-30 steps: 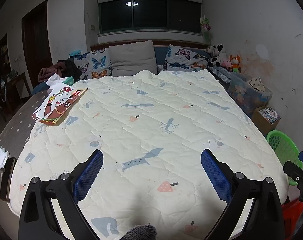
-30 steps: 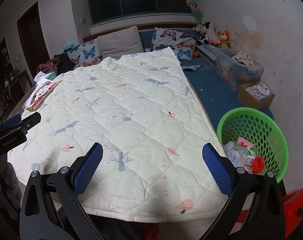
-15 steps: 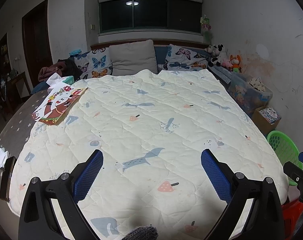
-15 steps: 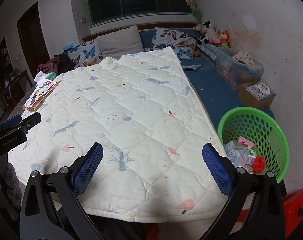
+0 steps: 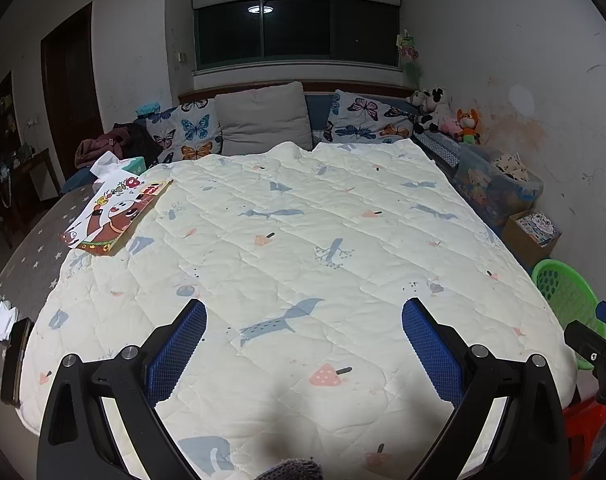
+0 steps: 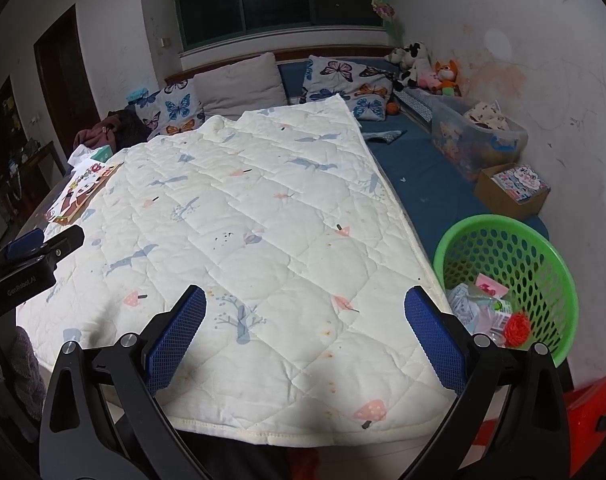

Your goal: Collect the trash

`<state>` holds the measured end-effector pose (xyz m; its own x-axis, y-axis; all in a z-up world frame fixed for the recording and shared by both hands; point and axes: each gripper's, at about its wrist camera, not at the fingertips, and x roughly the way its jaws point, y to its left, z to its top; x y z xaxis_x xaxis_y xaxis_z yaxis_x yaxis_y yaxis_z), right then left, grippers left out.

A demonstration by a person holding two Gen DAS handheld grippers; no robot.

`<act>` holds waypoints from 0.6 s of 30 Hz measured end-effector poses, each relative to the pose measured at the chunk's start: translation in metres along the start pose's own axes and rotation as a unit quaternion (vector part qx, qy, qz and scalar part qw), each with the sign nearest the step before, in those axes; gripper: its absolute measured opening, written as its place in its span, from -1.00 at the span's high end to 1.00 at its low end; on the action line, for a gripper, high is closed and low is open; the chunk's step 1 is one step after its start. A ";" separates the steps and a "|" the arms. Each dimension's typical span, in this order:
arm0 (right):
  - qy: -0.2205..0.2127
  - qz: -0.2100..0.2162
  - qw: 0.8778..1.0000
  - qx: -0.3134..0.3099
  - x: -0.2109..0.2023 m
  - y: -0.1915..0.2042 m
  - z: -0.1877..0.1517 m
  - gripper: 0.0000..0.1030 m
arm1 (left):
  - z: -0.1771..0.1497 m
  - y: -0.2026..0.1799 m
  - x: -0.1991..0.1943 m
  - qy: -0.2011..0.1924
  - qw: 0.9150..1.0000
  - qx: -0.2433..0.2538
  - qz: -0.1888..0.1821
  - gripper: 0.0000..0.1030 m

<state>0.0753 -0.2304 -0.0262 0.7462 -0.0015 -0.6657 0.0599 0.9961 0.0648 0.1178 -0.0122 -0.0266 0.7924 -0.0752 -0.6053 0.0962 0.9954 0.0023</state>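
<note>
A green mesh basket (image 6: 539, 252) stands on the blue sheet at the bed's right side and holds several wrappers (image 6: 473, 306) and a red ball (image 6: 517, 328); its rim also shows in the left wrist view (image 5: 559, 280). My left gripper (image 5: 303, 340) is open and empty over the near end of the cream quilt (image 5: 303, 240). My right gripper (image 6: 305, 338) is open and empty over the quilt's near right corner (image 6: 263, 220), left of the basket. A crumpled white tissue (image 5: 3, 316) lies on the grey sheet at far left.
A picture book (image 5: 117, 212) and a tissue box (image 5: 131, 166) lie at the quilt's far left. A phone (image 5: 17, 360) lies at its near left edge. Pillows (image 5: 263, 122), plush toys (image 5: 443, 114), a clear storage bin (image 6: 477, 138) and a cardboard box (image 6: 511, 188) line the back and right.
</note>
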 end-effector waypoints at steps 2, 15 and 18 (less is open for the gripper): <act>-0.001 0.001 1.000 0.000 0.000 0.000 0.000 -0.91 | 0.001 -0.001 -0.001 -0.001 1.000 0.001 0.002 -0.84; -0.002 -0.006 1.000 0.005 -0.002 -0.003 -0.002 -0.91 | 0.000 -0.017 -0.005 0.000 1.000 0.021 -0.017 -0.84; -0.001 -0.008 1.000 0.006 -0.002 -0.004 -0.003 -0.91 | 0.000 -0.020 -0.005 0.001 1.000 0.022 -0.018 -0.84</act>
<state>0.0719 -0.2344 -0.0273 0.7468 -0.0178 -0.6648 0.0800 0.9948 0.0632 0.1121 -0.0319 -0.0240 0.7865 -0.1113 -0.6074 0.1515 0.9883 0.0150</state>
